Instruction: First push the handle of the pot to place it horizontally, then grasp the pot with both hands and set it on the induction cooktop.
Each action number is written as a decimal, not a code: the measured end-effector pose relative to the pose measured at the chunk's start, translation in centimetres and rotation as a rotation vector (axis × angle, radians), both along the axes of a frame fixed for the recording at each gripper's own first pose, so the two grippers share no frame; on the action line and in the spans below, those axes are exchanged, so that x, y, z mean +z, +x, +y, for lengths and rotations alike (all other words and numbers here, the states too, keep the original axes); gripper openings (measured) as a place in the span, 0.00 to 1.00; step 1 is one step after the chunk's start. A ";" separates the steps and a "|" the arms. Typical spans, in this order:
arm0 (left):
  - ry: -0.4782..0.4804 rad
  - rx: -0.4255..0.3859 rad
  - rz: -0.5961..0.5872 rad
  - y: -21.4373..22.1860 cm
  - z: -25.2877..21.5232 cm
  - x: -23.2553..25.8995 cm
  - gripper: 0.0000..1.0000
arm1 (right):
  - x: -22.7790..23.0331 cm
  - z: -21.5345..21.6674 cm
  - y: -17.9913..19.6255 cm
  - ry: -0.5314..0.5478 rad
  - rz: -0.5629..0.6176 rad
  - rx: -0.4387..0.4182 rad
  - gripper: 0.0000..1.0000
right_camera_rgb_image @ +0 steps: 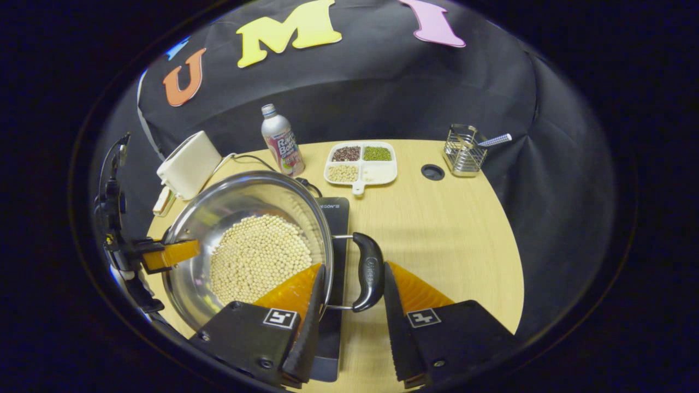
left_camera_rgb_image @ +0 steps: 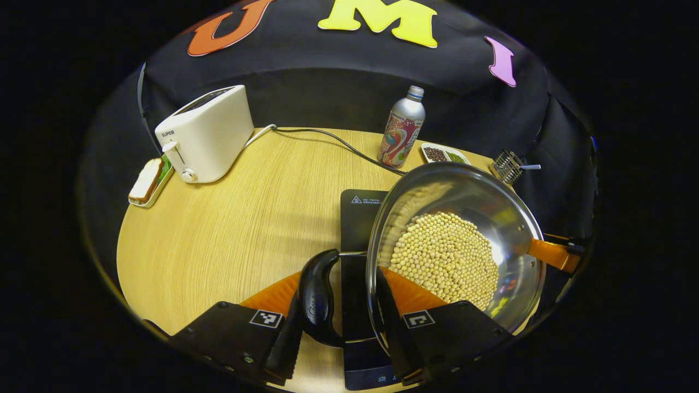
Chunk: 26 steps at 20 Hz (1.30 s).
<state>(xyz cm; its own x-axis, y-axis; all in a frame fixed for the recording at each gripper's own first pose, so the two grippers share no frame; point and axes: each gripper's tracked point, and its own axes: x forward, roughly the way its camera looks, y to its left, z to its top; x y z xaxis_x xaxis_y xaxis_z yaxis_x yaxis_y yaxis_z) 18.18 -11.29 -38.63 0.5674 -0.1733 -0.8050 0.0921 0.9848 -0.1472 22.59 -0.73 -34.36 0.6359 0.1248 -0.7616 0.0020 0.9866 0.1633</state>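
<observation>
On your table you have a white toaster beside a bread slice, a drink bottle, a four-part tray of beans and a wire holder.

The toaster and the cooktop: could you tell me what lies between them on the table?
In the left gripper view, bare wooden table lies between the toaster and the cooktop; the toaster's cord runs farther back, toward the bottle.

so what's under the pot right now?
The black induction cooktop lies under the pot; its front edge and back corner stick out. The pot and the soybeans in it cover the cooktop's middle, so whether the base touches it cannot be told.
</observation>
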 end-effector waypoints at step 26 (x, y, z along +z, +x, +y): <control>0.178 0.063 -0.341 -4.8 3.1 9.9 0.98 | 7.1 -1.7 -3.4 -0.056 -0.323 0.063 0.82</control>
<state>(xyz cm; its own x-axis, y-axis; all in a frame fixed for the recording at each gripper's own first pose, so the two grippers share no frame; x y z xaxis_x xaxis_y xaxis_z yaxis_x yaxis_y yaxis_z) 13.35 -8.23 -28.72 0.8125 -0.0043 -0.5830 0.0446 0.9975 0.0548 19.23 -2.44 -27.26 0.8379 0.1354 -0.5287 -0.1026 0.9905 0.0911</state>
